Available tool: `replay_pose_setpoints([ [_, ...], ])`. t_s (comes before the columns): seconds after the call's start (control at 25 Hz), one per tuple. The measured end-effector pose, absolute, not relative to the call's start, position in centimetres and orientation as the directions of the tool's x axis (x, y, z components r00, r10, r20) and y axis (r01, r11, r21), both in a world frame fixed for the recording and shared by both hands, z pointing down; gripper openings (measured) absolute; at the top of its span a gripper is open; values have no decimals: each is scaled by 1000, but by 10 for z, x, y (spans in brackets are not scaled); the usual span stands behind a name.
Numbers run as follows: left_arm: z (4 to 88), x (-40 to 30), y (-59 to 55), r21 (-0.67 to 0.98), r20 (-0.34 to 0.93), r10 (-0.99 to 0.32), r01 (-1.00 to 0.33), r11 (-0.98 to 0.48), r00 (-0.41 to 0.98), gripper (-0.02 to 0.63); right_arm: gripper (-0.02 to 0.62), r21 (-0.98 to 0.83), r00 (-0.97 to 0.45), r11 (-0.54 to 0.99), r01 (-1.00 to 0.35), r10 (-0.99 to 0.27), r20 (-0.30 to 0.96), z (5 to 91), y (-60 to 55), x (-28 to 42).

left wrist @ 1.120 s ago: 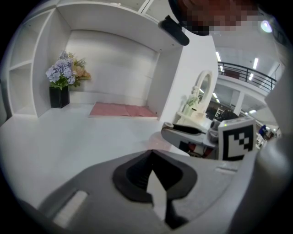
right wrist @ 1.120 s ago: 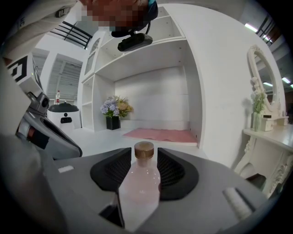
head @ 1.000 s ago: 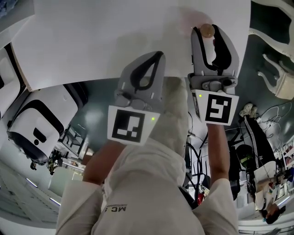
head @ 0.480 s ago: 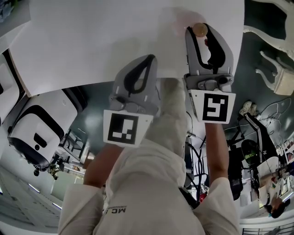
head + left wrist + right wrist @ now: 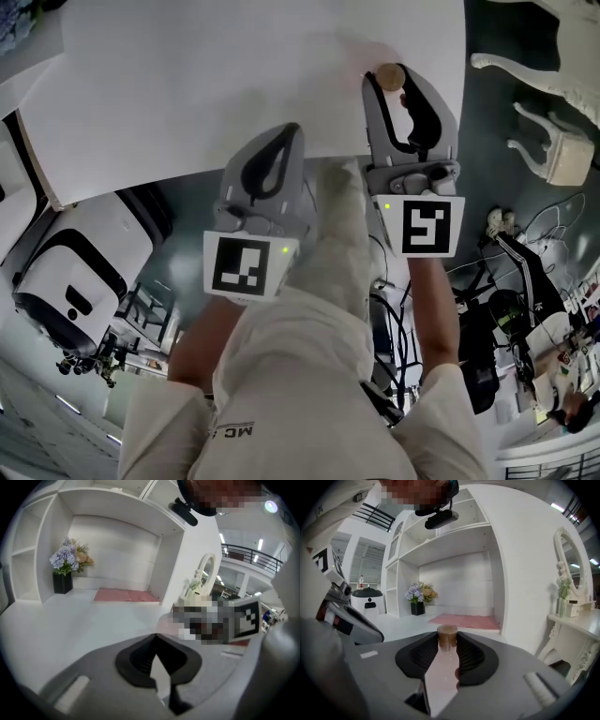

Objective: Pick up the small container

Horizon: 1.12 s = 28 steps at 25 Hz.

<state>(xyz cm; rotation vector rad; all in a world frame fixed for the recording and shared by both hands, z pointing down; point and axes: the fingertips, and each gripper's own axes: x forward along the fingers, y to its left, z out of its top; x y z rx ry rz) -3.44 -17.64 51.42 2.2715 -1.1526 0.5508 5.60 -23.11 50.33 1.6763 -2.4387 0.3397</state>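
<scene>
The right claw, having just closed, pinches the small bottle between its jaws. The smooth body may slip out downward. The left claw is pressed together on nothing.

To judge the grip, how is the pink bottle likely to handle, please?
The right gripper has just closed its jaws on the bottle. It looks rigid and, being small, probably light. Its smooth, glossy sides might slip between the pads. Narrow under its cap, it may tip if set down.

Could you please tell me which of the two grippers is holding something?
The right gripper: its jaws have just been closing on a small pink bottle with a brown cap. The left gripper is shut on nothing.
</scene>
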Motion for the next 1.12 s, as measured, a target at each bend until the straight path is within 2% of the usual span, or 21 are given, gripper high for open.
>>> replay_pose_setpoints([
  [0.84,377,-29,-139,190,470,-656,-794,-578,590,0,121,-81,-370,362,-929,-890,267,370,-151,85],
  [1.12,303,-90,-99,168,386,-701,-793,-586,600,0,121,-58,-373,371,-927,-895,246,293,-94,34],
])
